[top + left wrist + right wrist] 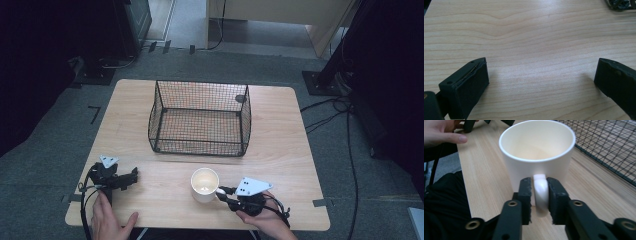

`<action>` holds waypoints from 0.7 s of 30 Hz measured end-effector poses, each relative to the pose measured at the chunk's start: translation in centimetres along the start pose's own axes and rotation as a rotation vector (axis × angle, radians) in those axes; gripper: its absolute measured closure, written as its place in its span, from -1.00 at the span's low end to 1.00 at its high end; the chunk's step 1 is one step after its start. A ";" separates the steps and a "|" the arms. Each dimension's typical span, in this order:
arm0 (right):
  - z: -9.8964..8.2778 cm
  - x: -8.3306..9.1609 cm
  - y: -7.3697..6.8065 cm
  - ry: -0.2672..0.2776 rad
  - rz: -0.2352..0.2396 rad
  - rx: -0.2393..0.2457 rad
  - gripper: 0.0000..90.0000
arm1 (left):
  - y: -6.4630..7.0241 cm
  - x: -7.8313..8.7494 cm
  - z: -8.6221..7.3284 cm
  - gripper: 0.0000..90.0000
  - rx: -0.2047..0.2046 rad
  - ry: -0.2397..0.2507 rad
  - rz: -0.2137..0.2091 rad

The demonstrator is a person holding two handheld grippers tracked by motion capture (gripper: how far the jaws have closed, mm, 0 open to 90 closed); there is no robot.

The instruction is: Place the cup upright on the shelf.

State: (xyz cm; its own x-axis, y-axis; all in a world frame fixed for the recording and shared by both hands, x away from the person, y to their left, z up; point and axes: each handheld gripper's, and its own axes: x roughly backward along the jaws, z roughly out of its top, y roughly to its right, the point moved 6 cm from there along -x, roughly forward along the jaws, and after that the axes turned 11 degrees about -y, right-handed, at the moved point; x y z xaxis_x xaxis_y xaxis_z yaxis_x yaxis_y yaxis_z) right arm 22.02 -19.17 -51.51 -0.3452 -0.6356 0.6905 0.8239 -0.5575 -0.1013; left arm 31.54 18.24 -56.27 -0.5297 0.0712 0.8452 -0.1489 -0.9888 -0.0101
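Note:
A white mug (205, 184) stands upright and empty near the front edge of the wooden table (280, 150). From its right, my right gripper (220, 192) reaches in level with the tabletop. In the right gripper view the mug (537, 152) is close up, and my right gripper (540, 186) has one black pad on each side of the mug's handle (540, 195), pressing on it. My left gripper (134, 176) rests on the table at the front left, apart from the mug. In the left gripper view my left gripper (541, 72) has its jaws wide apart over bare wood.
A black wire basket (200, 145), empty, stands behind the mug at the table's middle; its mesh (609, 145) lies to the right in the right gripper view. The person's left hand (107, 220) lies at the front left edge. Cables trail on the floor at the right.

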 end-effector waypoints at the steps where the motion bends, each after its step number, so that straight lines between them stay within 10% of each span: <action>1: 0.1 -0.3 -0.2 -0.015 0.002 0.008 0.68 | 0.0 0.0 0.0 -1.00 0.000 0.000 0.000; 21: 1.8 0.3 -0.8 0.052 -0.047 -0.003 0.80 | 0.0 0.0 0.0 -1.00 0.000 0.000 0.000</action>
State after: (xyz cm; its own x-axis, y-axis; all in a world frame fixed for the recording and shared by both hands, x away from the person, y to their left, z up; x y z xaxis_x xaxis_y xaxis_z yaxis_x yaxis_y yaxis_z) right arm 22.04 -17.96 -49.94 -0.4067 -0.6356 0.6562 0.8049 -0.5890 -0.0717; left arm 31.54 18.24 -56.27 -0.5296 0.0712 0.8452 -0.1488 -0.9888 -0.0100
